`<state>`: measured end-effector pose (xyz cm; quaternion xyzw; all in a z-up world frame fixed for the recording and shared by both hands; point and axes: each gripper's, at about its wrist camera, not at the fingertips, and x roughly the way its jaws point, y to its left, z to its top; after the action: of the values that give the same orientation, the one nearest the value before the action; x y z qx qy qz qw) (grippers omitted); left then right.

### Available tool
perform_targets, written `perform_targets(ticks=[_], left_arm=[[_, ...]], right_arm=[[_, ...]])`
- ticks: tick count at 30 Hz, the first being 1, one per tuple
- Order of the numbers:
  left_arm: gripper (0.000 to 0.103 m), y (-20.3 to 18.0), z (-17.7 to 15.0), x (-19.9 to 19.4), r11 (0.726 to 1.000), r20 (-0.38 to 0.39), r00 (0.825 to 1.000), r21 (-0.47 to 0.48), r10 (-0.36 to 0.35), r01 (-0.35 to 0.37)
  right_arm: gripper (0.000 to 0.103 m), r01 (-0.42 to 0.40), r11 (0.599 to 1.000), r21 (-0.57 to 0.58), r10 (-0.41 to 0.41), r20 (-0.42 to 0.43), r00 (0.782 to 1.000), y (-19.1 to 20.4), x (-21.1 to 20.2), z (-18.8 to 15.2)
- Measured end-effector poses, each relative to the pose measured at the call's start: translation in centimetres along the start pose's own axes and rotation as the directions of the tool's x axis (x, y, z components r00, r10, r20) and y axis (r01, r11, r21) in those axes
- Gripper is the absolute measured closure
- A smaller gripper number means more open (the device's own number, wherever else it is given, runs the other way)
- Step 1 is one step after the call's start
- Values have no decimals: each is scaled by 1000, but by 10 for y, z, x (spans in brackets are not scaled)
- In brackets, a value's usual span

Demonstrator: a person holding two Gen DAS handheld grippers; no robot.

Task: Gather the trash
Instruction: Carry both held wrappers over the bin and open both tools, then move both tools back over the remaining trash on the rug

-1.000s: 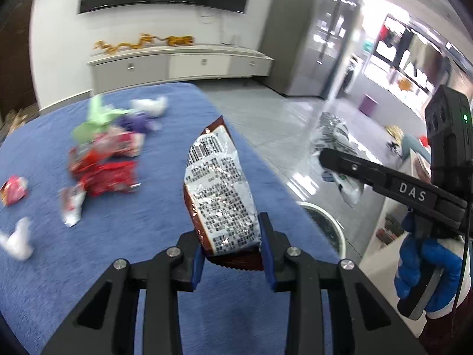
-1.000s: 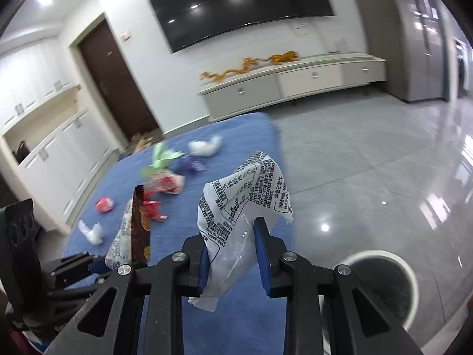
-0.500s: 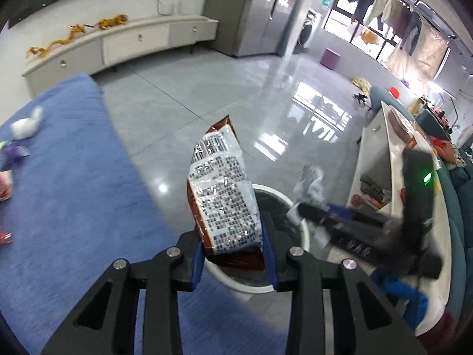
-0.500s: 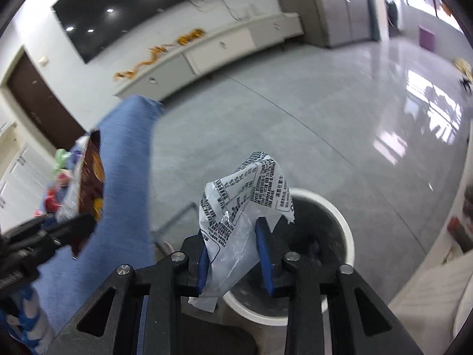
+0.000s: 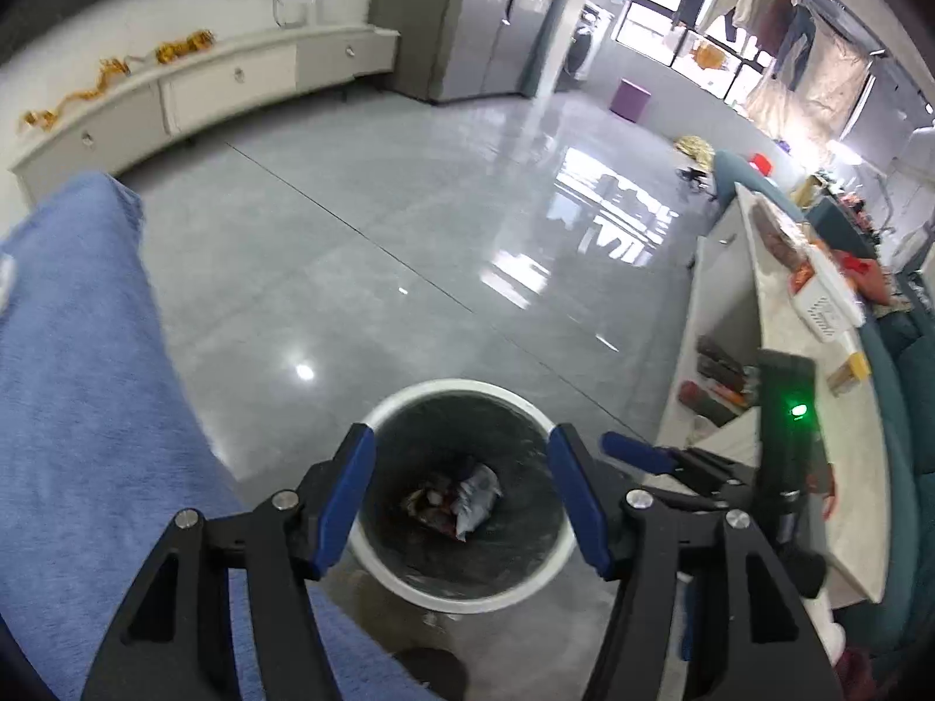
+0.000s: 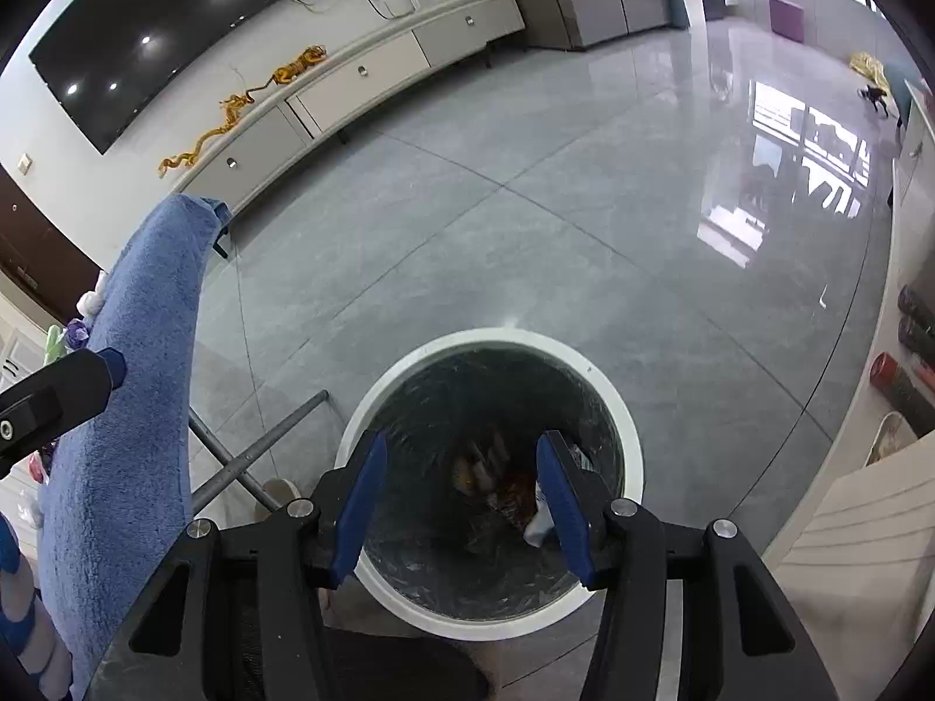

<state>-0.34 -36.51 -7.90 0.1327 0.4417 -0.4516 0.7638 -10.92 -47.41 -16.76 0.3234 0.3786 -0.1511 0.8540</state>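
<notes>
A round bin with a white rim [image 5: 459, 387] and a dark liner stands on the floor right under both grippers. Crumpled wrappers [image 5: 461, 499] lie at its bottom, one brown and one silvery with print. My left gripper [image 5: 459, 450] hangs over the bin, its jaws opening with nothing between them. In the right wrist view my right gripper [image 6: 461, 453] is above the same bin rim [image 6: 497, 340]. Its jaws are opening too, and the dropped wrappers [image 6: 497, 473] lie far below them. One blue finger [image 5: 634, 448] of the right gripper shows beside the left one.
The blue-covered table [image 5: 70, 380] borders the bin on the left, with its metal legs [image 6: 257, 450] close to the rim. A few wrappers [image 6: 79, 315] still lie on the table's far side. A white counter [image 5: 777, 350] with clutter runs along the right. Glossy grey floor lies beyond.
Both grippers swung from over the table to above the bin and opened. The brown snack bag and the printed clear wrapper left the jaws and now lie in the bin.
</notes>
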Motion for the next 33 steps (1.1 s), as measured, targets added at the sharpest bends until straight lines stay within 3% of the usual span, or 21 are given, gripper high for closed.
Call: perform_targets(ticks=[3, 10, 20, 27, 33], left_arm=[[43, 7, -2, -21, 997, 56, 995, -1, 83, -83], [43, 25, -15, -74, 975, 186, 957, -37, 223, -220], [43, 43, -31, -126, 955, 274, 915, -93, 297, -282], [42, 70, -44, -156, 940, 304, 891, -160, 337, -301], [32, 102, -58, -179, 925, 324, 873, -235, 364, -298]], right_arm=[[52, -10, 1000, -9, 10, 32, 999, 2, -10, 0], [52, -10, 996, -90, 20, 103, 994, 32, -36, 9], [45, -45, 974, -220, 86, 180, 980, 91, -74, 9], [39, -70, 951, -302, 132, 190, 973, 136, -84, 8], [34, -85, 922, -379, 161, 174, 971, 180, -83, 8]])
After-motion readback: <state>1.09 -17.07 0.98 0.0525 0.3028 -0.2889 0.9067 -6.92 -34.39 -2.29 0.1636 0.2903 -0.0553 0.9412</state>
